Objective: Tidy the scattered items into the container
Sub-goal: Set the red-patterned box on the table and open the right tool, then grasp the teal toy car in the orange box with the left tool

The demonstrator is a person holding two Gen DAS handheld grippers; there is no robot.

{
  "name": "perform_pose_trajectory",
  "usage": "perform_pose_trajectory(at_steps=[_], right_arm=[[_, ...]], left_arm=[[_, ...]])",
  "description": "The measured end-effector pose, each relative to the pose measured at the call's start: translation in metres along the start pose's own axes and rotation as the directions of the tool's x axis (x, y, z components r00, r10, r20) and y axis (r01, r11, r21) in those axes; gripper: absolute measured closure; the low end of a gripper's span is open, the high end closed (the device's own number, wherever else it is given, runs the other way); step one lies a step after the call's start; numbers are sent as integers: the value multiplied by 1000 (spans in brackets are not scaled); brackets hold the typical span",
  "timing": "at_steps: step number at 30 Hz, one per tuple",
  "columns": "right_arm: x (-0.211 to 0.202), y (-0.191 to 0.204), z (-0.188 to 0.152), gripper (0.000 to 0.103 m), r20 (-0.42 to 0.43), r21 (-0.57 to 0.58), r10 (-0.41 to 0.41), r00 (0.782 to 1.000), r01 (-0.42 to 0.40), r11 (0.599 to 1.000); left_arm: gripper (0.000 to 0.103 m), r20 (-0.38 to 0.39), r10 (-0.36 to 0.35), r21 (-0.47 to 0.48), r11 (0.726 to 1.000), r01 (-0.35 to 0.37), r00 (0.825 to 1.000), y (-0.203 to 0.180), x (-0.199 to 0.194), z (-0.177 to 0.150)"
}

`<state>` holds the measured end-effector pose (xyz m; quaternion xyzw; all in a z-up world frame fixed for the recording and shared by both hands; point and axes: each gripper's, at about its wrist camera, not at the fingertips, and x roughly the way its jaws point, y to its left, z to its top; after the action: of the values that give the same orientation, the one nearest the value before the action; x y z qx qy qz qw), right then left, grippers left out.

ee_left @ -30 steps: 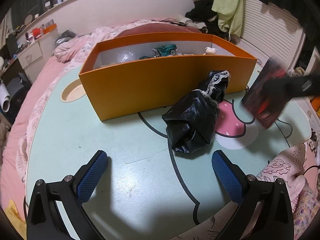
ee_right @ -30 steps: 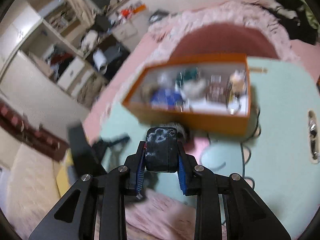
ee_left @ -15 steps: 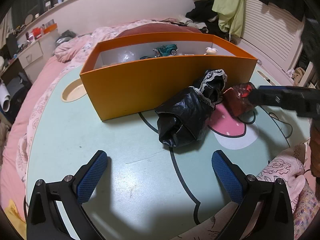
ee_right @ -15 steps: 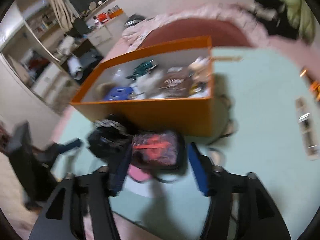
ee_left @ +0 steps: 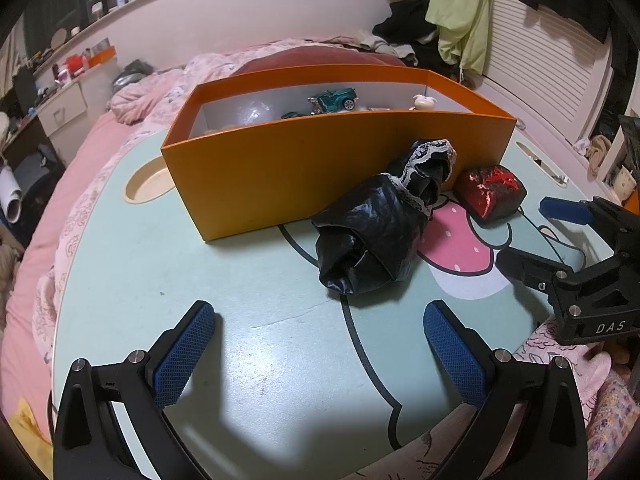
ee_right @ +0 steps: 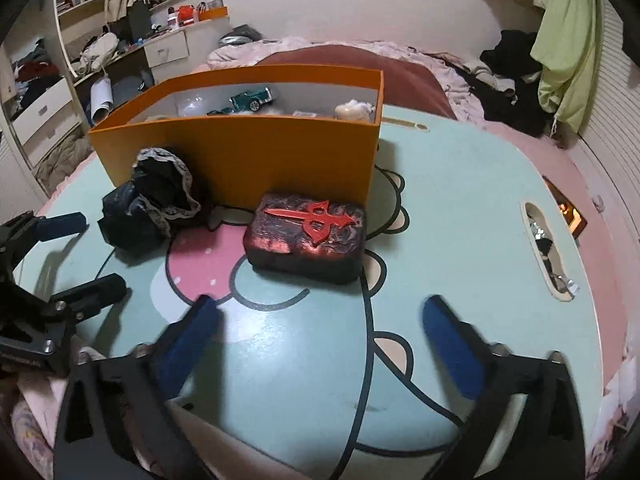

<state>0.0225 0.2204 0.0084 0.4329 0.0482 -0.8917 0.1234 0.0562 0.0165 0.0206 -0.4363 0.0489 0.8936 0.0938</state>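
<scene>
1. I took the orange box as my landmark; it stood on the mint-green table, with a teal toy car and a small white figure showing above its front wall.
2. Left of the box, a round cup hole was cut into the table just beside the box's left corner.
3. My left gripper hovered well in front of the box, its fingers spread wide with nothing between them.
4. In front of the box's front wall, toward its right half, lay a black crumpled bag with lace trim, its lace end touching or nearly touching the wall.
5. Just right of that bag, near the box's front right corner, sat the dark block with a red emblem, flat on the table beside the wall.
6. My right gripper hung in front of that block, farther from the box; its fingers were opening, already wide, with only bare table between them and the block clear of the pads.
</scene>
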Motion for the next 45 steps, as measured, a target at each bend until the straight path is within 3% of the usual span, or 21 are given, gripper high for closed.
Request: perform_pose_trajectory(at_steps=[4,7,12,18,19,22,24,26,27,31,35,37,39,41,42,44,45], right_arm=[[-4,-2,0,0,6,-2,1,1000,-1,1000],[-5,0,0,0,9,-5,3,1000,-3,1000],[-5,4,2,0,9,-7,3,1000,-3,1000],[-5,4,2,0,11,-7,4,1000,-4,1000],[-5,5,2,0,11,-7,4,1000,-4,1000],[-6,5,2,0,13,-8,5,1000,-5,1000],[-6,5,2,0,13,-8,5,1000,-5,1000],[-6,6,2,0,14,-9,5,1000,-5,1000],[-6,6,2,0,15,-9,5,1000,-5,1000],[-6,6,2,0,16,-9,6,1000,-5,1000],[-6,6,2,0,17,-9,6,1000,-6,1000],[-6,7,3,0,18,-10,6,1000,-6,1000],[-6,7,3,0,18,-10,6,1000,-6,1000],[-6,7,3,0,19,-10,6,1000,-6,1000],[-6,8,3,0,19,-10,6,1000,-6,1000],[-6,8,3,0,20,-10,6,1000,-6,1000],[-6,8,3,0,20,-10,6,1000,-6,1000]], left_arm=[[0,3,9,-17,1000,-9,1000,9,-1,-1],[0,21,-22,-48,999,23,1000,17,-4,-1],[0,123,-39,-59,997,46,992,23,-33,6],[1,187,-71,-29,997,78,980,24,-67,56],[7,183,-76,-23,996,82,980,24,-68,68],[27,119,-122,-1,992,123,985,18,-54,109],[44,19,-155,-4,988,155,988,11,-28,135],[62,-86,-194,-17,981,194,977,2,0,152],[63,-129,-204,-19,979,203,971,-3,15,159],[63,-146,-77,25,996,82,986,-17,48,178],[41,-199,-67,-15,998,65,978,-18,76,193],[37,-211,-30,-18,999,27,977,-17,84,193],[37,-216,20,-3,1000,-22,976,-21,93,195],[38,-231,28,9,1000,-27,972,-24,101,196],[40,-239,30,15,1000,-27,971,-26,105,195],[56,-254,54,32,998,-47,966,-27,112,191],[56,-256,63,42,998,-54,965,-27,115,189]])
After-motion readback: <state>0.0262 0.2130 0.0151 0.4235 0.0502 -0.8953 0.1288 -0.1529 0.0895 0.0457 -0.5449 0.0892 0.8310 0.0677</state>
